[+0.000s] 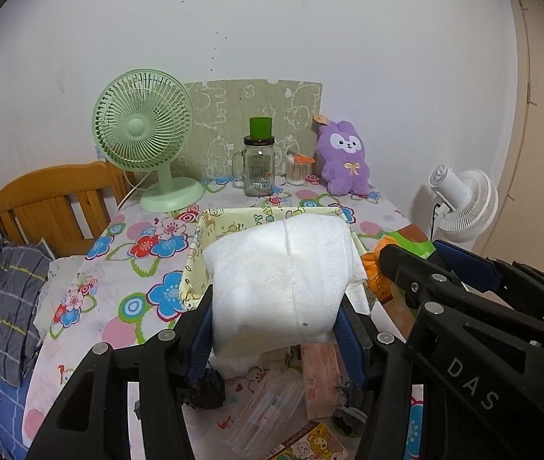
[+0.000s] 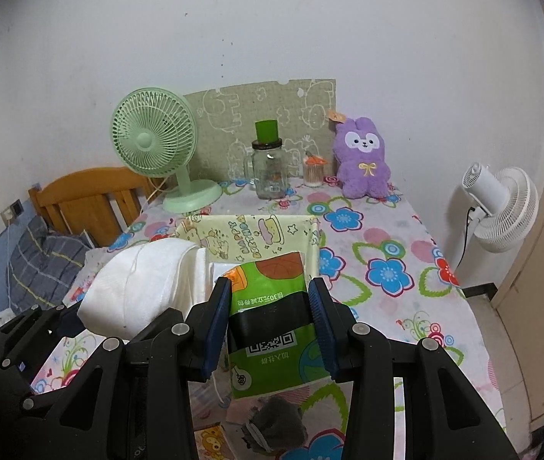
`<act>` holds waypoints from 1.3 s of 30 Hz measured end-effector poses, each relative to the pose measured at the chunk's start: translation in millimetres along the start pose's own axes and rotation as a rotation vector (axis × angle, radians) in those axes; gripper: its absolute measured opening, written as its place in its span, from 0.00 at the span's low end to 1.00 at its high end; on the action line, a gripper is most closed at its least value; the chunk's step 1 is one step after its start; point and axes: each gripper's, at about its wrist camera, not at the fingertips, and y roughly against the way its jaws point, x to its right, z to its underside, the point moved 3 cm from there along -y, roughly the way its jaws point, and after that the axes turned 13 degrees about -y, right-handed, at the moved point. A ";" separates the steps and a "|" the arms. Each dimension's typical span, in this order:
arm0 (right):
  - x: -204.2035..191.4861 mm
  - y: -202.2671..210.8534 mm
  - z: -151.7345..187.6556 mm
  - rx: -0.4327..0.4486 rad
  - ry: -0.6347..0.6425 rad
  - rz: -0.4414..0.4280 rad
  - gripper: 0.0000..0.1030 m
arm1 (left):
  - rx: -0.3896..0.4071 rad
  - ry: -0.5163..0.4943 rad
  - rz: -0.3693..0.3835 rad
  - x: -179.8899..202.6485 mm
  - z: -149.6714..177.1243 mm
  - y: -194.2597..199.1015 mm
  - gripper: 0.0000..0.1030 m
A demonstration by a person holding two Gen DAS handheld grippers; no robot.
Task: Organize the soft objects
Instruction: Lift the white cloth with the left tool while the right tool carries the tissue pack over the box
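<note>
My left gripper [image 1: 275, 299] is shut on a folded white towel [image 1: 279, 280] and holds it above the near edge of a pale yellow cartoon-print fabric box [image 1: 229, 222]. My right gripper [image 2: 270, 299] is shut on a green tissue pack [image 2: 272, 306] just in front of the same box [image 2: 241, 230]. The towel also shows at the left of the right wrist view [image 2: 137, 287]. The right gripper shows at the right of the left wrist view [image 1: 406, 264], beside the towel.
The table has a flowered cloth [image 2: 387, 268]. At its back stand a green fan [image 1: 145, 134], a glass jar with a green cap [image 1: 258, 161], a cotton swab jar [image 1: 296, 168] and a purple plush bunny [image 1: 344, 157]. A white fan [image 2: 498, 207] stands right; a wooden bed [image 1: 49, 199] left.
</note>
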 end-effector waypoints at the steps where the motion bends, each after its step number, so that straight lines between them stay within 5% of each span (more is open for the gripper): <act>1: -0.3 -0.2 -0.6 0.001 -0.001 -0.001 0.43 | 0.002 0.002 0.000 -1.1 -0.8 0.1 0.56; 39: -0.3 -86.7 -45.5 0.009 -0.059 0.008 0.43 | -0.012 0.024 -0.019 -32.3 -42.4 -80.7 0.56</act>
